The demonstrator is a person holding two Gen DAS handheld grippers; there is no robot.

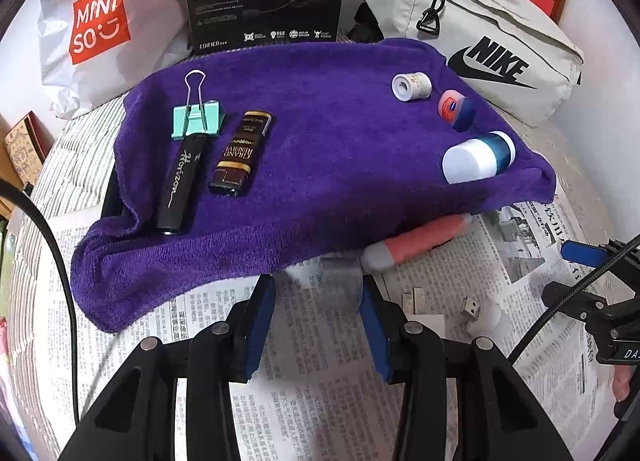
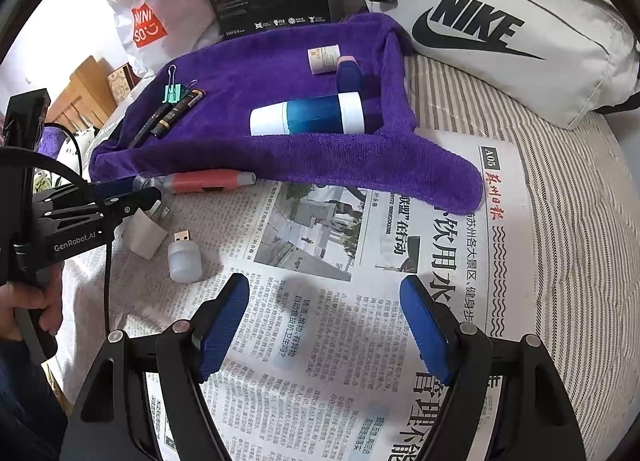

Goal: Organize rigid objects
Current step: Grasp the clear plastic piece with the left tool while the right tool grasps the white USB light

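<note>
Between my left hand-held gripper's (image 1: 318,289) pads: one clear tube with a red-orange pen-like body (image 1: 416,243), clenched at its clear end, lying on newspaper (image 1: 320,381) at the purple towel's (image 1: 320,133) edge. My right hand-held gripper (image 2: 324,315): released, over newsprint. Nearby: USB light (image 2: 184,257), white plug (image 2: 146,237). On towel: binder clip (image 1: 196,115), black pen (image 1: 182,185), lighter (image 1: 240,153), blue-white bottle (image 1: 478,157), small jar (image 1: 412,85), lip balm (image 1: 456,109).

Purple towel (image 1: 320,133), mint-green binder clip (image 1: 197,121), black tube (image 1: 182,185) with white script, brown-and-gold lighter (image 1: 240,153), white-capped teal bottle (image 2: 306,117), coral pen (image 2: 208,182), grey-striped bedding (image 2: 560,189), black-and-white newsprint (image 2: 320,341).
</note>
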